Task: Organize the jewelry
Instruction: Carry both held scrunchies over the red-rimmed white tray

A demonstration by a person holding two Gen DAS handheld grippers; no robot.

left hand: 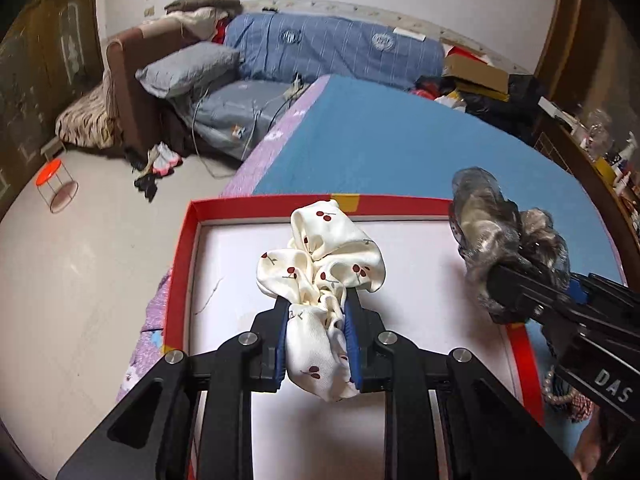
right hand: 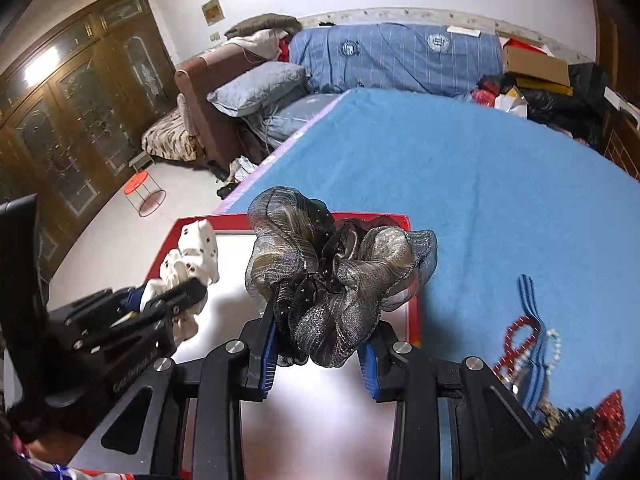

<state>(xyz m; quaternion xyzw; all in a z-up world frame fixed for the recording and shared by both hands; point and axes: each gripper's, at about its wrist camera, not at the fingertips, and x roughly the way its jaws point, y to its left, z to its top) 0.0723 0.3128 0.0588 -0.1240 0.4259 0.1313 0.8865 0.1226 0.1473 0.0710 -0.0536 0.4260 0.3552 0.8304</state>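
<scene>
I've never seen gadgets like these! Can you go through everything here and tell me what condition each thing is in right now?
Left gripper: shut on the cherry scrunchie.
Cherry scrunchie: held above the red box, crumpled.
Right gripper: shut on the dark scrunchie.
Dark scrunchie: held above the box, ruffled.
Red box: open, lidless, white inside.
Red bead bracelet: lying loose on the blue blanket.

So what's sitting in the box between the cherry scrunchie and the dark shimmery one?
Nothing: only bare white floor of the red box separates the cherry scrunchie from the dark scrunchie, each held in a hand-held gripper. The left wrist view shows it best.
</scene>
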